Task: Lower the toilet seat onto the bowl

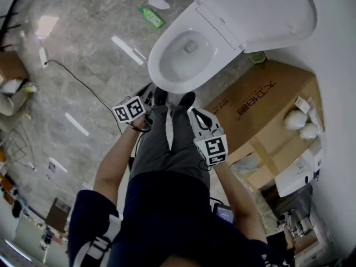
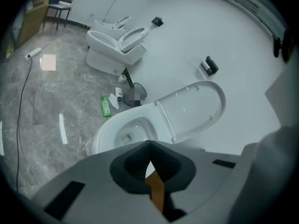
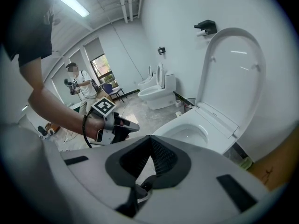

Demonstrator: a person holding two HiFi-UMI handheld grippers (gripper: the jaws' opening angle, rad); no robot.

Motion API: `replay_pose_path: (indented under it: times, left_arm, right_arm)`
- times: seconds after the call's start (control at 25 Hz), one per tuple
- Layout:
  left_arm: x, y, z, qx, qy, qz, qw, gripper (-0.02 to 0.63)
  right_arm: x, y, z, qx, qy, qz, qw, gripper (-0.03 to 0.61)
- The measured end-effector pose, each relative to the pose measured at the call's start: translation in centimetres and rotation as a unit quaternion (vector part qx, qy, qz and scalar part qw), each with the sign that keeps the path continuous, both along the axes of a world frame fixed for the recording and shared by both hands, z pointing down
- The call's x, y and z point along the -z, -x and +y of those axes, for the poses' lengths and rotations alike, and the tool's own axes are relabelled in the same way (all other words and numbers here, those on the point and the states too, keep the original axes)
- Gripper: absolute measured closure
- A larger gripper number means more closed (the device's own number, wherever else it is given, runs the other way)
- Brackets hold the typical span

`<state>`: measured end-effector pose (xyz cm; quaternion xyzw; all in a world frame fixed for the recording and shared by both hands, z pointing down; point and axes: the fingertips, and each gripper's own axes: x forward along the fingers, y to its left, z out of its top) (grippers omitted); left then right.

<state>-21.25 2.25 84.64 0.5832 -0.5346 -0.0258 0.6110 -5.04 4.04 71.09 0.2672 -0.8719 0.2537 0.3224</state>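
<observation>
The white toilet bowl (image 1: 183,54) stands uncovered, with its seat and lid (image 1: 261,10) raised together against the wall. My left gripper (image 1: 146,98) hovers short of the bowl's front rim, shut with nothing in it. My right gripper (image 1: 198,115) hangs beside it to the right, also shut and empty. Neither touches the toilet. In the left gripper view the bowl (image 2: 124,130) lies just beyond the closed jaws and the raised seat (image 2: 194,107) leans to the right. In the right gripper view the raised seat (image 3: 233,69) towers above the bowl (image 3: 189,133), and the left gripper (image 3: 114,125) shows at the left.
A large cardboard box (image 1: 267,115) stands right of the toilet against the wall. A green bottle (image 1: 151,17) and scraps lie on the floor left of the bowl, and a black cable (image 1: 83,85) crosses the tiles. A second toilet (image 2: 114,45) stands further back. Another person (image 3: 77,83) stands far off.
</observation>
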Motion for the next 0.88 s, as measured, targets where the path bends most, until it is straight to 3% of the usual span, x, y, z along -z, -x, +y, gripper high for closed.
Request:
replay_pose_path:
  times: [0.24, 0.52, 0.68, 0.88]
  left_arm:
    - [5.8, 0.6, -2.0, -0.036, -0.06, -0.072, 0.9949, 0.591]
    - [13.1, 1.2, -3.4, -0.069, -0.14, -0.163, 0.9742, 0.591]
    - [16.9, 1.1, -3.8, -0.092, -0.184, -0.218, 0.9539, 0.591]
    - [22.2, 0.5, -4.7, -0.125, -0.248, -0.289, 0.9163, 0.591]
  right_arm:
    - [2.8, -0.5, -1.3, -0.019, -0.039, -0.007, 0.999, 0.558]
    - [6.2, -1.8, -2.3, -0.048, -0.096, -0.012, 0.994, 0.558]
    - [8.1, -2.7, -2.7, -0.063, -0.125, -0.019, 0.99, 0.558]
    - [10.8, -3.8, -2.9, -0.086, -0.147, -0.021, 0.985, 0.558]
